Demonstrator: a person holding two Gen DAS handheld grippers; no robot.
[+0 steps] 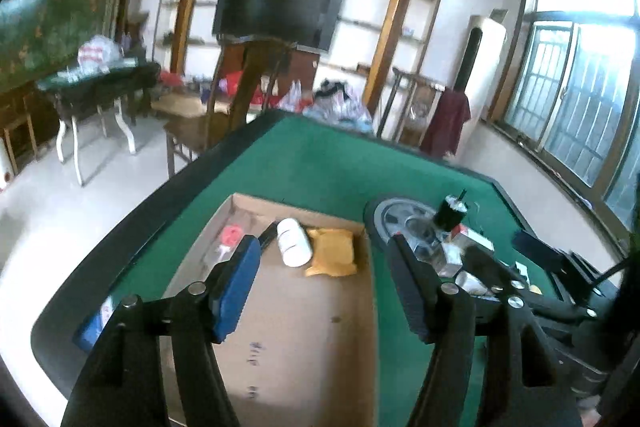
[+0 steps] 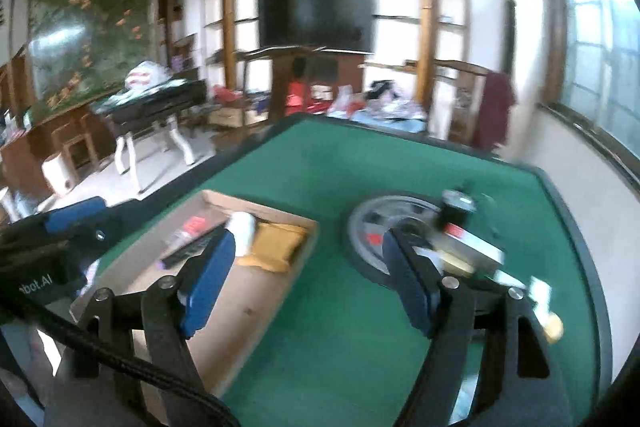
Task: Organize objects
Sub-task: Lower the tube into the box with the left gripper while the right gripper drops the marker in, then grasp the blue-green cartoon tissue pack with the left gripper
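A shallow cardboard box (image 1: pixel 304 327) lies on the green table (image 1: pixel 320 163). In it lie a white jar (image 1: pixel 294 242) on its side, a yellow padded pouch (image 1: pixel 332 253), a dark remote (image 1: pixel 267 235) and a clear packet with red print (image 1: pixel 230 239). My left gripper (image 1: pixel 322 291) is open and empty above the box. My right gripper (image 2: pixel 308 283) is open and empty above the box's right edge (image 2: pixel 296 267). The jar (image 2: pixel 242 229), the pouch (image 2: pixel 276 241) and the remote (image 2: pixel 192 249) also show in the right wrist view.
A round grey plate (image 1: pixel 400 219) lies right of the box, with a dark cup with a straw (image 1: pixel 451 213), a red-and-white carton (image 1: pixel 472 237) and small silver items beside it. A wooden chair (image 1: pixel 224 107) stands at the table's far edge.
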